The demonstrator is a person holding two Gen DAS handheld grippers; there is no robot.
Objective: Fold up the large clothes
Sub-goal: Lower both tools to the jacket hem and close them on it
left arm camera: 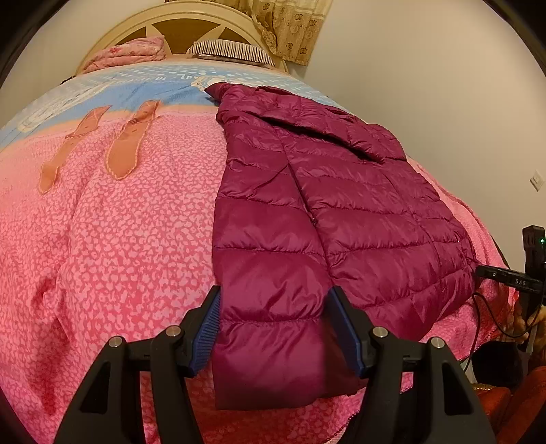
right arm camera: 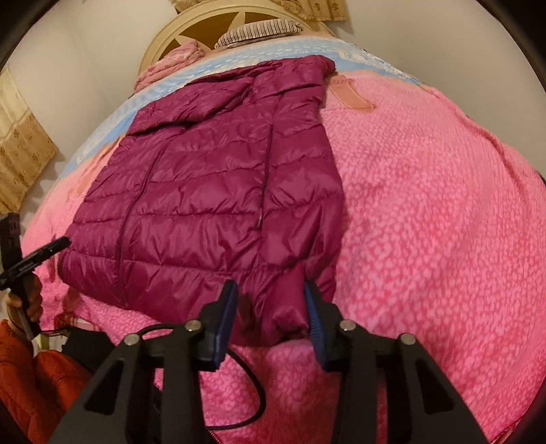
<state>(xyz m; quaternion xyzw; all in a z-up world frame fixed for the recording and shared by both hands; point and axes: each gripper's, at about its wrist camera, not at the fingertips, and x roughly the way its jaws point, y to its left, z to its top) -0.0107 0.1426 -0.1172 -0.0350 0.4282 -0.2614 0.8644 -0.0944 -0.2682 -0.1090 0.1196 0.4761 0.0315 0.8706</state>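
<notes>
A magenta quilted puffer jacket (left arm camera: pixel 334 211) lies flat on the pink bedspread (left arm camera: pixel 129 239), collar toward the headboard, a sleeve folded over its body. My left gripper (left arm camera: pixel 273 324) is open, its blue pads either side of the sleeve cuff at the jacket's near end, not closed on it. In the right wrist view the jacket (right arm camera: pixel 204 191) lies left of centre. My right gripper (right arm camera: pixel 271 309) is open with the jacket's near hem corner between its pads. The other gripper shows at the far right of the left view (left arm camera: pixel 512 276) and the far left of the right view (right arm camera: pixel 30 259).
The bed has a cream headboard (left arm camera: pixel 191 20), a striped pillow (left arm camera: pixel 232 51) and a folded pink quilt (left arm camera: pixel 129 54). A blue band (left arm camera: pixel 112 92) crosses the bedspread. Patterned curtains (left arm camera: pixel 290 27) hang behind. A black cable (right arm camera: pixel 249 392) trails below. An orange sleeve (right arm camera: pixel 37 386) shows at lower left.
</notes>
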